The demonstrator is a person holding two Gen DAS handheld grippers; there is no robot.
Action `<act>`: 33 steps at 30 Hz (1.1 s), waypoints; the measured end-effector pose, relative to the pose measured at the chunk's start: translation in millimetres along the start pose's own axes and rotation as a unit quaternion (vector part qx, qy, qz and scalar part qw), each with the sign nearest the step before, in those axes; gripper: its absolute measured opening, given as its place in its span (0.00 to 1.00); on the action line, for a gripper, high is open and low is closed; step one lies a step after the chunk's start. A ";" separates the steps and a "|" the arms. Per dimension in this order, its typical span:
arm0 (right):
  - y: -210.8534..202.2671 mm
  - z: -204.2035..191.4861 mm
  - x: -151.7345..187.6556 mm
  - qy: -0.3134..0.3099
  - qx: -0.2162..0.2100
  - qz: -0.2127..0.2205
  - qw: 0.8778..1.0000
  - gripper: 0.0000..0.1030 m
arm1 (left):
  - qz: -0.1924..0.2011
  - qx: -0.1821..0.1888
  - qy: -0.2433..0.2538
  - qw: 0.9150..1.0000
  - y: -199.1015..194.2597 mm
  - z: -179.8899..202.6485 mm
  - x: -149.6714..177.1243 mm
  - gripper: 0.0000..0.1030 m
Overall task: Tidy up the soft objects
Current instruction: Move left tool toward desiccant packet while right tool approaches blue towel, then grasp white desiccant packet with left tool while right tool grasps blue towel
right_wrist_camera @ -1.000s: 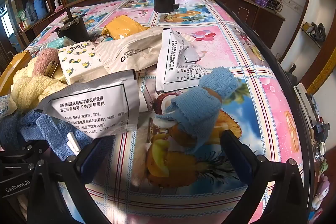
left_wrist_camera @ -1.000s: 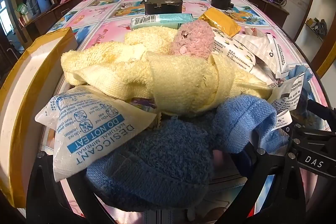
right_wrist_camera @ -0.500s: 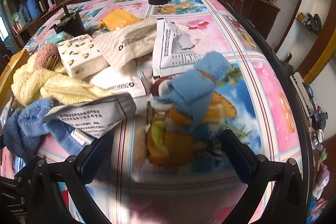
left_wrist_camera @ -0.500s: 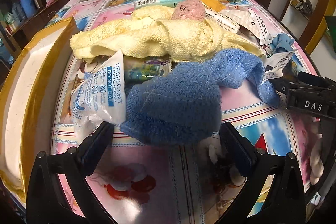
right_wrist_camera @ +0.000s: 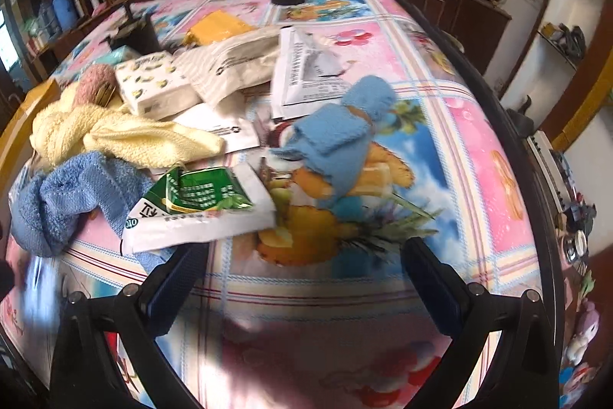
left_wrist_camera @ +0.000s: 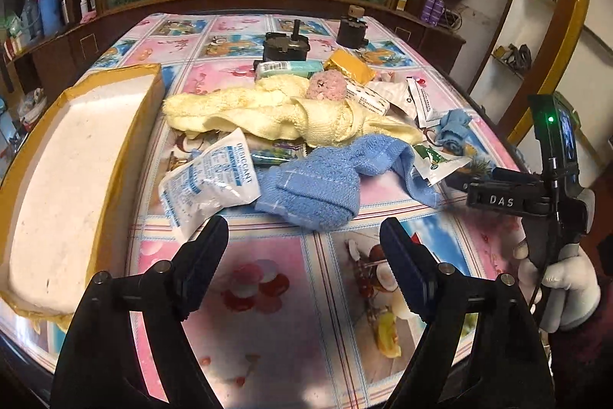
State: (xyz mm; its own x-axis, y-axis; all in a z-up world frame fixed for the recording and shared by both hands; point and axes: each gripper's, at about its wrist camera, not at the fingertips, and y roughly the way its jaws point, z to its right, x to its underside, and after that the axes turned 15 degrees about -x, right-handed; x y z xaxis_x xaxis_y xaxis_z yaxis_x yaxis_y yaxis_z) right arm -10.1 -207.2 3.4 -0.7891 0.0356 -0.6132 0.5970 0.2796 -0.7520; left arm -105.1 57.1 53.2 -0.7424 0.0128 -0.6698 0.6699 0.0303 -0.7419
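Note:
A blue towel [left_wrist_camera: 329, 175] lies crumpled mid-table, also in the right wrist view [right_wrist_camera: 72, 194]. A yellow towel [left_wrist_camera: 276, 114] lies behind it, with a pink fuzzy ball [left_wrist_camera: 327, 85] on top. A small light-blue cloth [right_wrist_camera: 337, 137] lies to the right, seen small in the left wrist view [left_wrist_camera: 452, 129]. My left gripper [left_wrist_camera: 304, 248] is open and empty, just short of the blue towel. My right gripper [right_wrist_camera: 306, 275] is open and empty, in front of the light-blue cloth and a green-white packet [right_wrist_camera: 203, 206].
An open cardboard box with white foam lining [left_wrist_camera: 76, 175] stands at the left. A desiccant bag [left_wrist_camera: 208, 179], paper packets [right_wrist_camera: 306, 71], a tissue pack [right_wrist_camera: 153, 87], a yellow pouch [left_wrist_camera: 348, 66] and two black blocks [left_wrist_camera: 283, 46] clutter the table. The right gripper's body [left_wrist_camera: 536, 194] is at the right.
Both grippers have drawn back and up from the pile. The blue towel, earlier close between the left fingers, now lies on the table. The white packet slid down, showing its green side.

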 end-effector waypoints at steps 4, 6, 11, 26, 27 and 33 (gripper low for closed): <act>-47.5 3.0 3.3 -0.002 0.004 0.101 0.995 0.99 | -0.016 0.020 -0.024 0.999 -4.5 -20.7 16.9 0.80; -65.8 3.0 -0.5 -0.006 -0.024 0.146 0.989 0.99 | -0.024 0.021 -0.043 0.999 -2.3 -30.2 23.8 0.80; -34.2 -3.3 -70.7 0.034 -0.175 0.074 0.981 0.99 | -0.048 0.025 -0.083 0.995 4.2 -50.1 29.4 0.80; -9.8 -106.5 -13.7 -0.102 -0.273 -0.035 0.956 0.87 | 0.000 0.010 -0.037 0.999 -8.0 -67.6 1.8 0.80; -8.7 -109.1 -10.4 -0.107 -0.282 -0.045 0.952 0.87 | 0.007 0.008 -0.034 0.999 -9.8 -69.6 -1.9 0.80; 15.3 -126.1 -6.6 -0.056 -0.315 -0.076 0.944 0.87 | 0.015 -0.005 -0.024 1.000 -7.4 -83.7 -11.3 0.80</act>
State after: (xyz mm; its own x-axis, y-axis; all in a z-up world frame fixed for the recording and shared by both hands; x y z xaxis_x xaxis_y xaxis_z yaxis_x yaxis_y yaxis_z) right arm -14.1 -82.2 26.5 -0.8178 -0.1428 -0.5575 0.2448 0.7904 -0.5615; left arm -102.6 140.4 68.8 -0.7201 -0.0341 -0.6931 0.6919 0.0413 -0.7208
